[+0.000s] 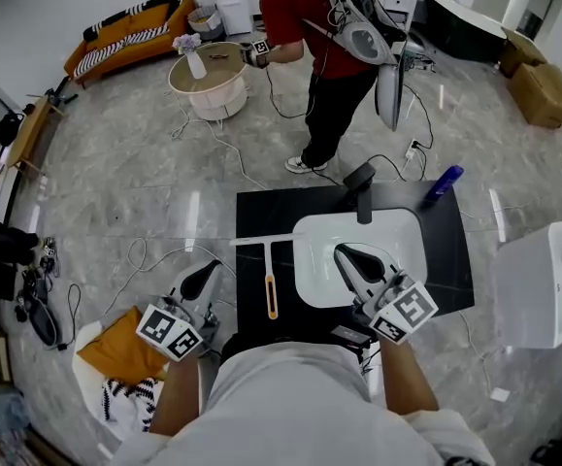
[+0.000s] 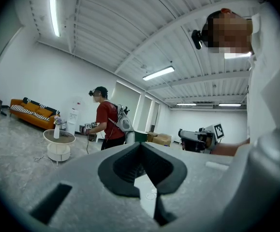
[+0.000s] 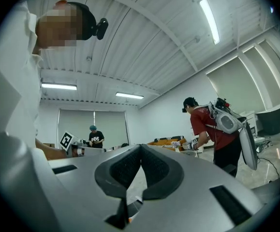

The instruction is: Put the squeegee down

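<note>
Left gripper (image 1: 206, 270): jaws closed together, nothing between them; just off the counter (image 1: 261, 212) at its 8 o'clock corner.
Right gripper (image 1: 343, 252): jaws closed together, nothing between them; over the sink (image 1: 402, 236).
Squeegee (image 1: 269, 265): flat on the counter, at 9 o'clock of the sink; blade toward 12, handle toward 6; touching neither gripper.

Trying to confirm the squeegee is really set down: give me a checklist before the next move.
1. White squeegee with orange-tipped handle lies flat on black countertop: ok.
2. left tongs shut, nothing between them: ok.
3. right tongs shut, nothing between them: ok.
4. Squeegee blade clear of white sink basin rim: cannot tell.
5. Blue bottle at the far corner, out of the way: ok.
</note>
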Demonstrator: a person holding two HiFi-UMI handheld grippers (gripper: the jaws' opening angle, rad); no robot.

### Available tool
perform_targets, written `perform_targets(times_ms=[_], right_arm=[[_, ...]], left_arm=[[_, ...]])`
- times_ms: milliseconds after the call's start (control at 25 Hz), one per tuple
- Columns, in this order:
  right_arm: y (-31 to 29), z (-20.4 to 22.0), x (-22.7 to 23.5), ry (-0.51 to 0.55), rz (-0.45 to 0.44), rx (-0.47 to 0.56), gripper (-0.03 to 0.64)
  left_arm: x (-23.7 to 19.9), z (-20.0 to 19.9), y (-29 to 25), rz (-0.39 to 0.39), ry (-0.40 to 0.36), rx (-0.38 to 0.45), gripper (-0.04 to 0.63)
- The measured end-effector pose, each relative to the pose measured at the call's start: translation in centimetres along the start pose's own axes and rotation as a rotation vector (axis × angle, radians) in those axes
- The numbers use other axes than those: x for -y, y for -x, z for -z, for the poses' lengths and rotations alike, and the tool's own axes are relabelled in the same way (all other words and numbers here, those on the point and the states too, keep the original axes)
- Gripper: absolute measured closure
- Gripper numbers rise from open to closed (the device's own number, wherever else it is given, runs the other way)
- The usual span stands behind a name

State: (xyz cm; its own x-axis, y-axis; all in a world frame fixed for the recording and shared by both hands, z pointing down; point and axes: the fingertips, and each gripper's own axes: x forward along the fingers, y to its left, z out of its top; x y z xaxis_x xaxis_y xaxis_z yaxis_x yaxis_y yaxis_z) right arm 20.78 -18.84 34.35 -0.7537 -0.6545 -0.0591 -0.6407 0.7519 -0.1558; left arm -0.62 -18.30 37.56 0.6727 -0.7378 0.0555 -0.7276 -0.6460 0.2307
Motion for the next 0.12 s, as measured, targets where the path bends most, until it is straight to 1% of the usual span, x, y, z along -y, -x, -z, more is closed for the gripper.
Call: perform_targets(times_ms=[120], right_arm=[[0.56, 0.55, 0.68, -0.012, -0.012, -0.010, 0.603]], left_arm=[[0.62, 0.94, -1.16, 0.012, 0.018, -0.025, 0.580]])
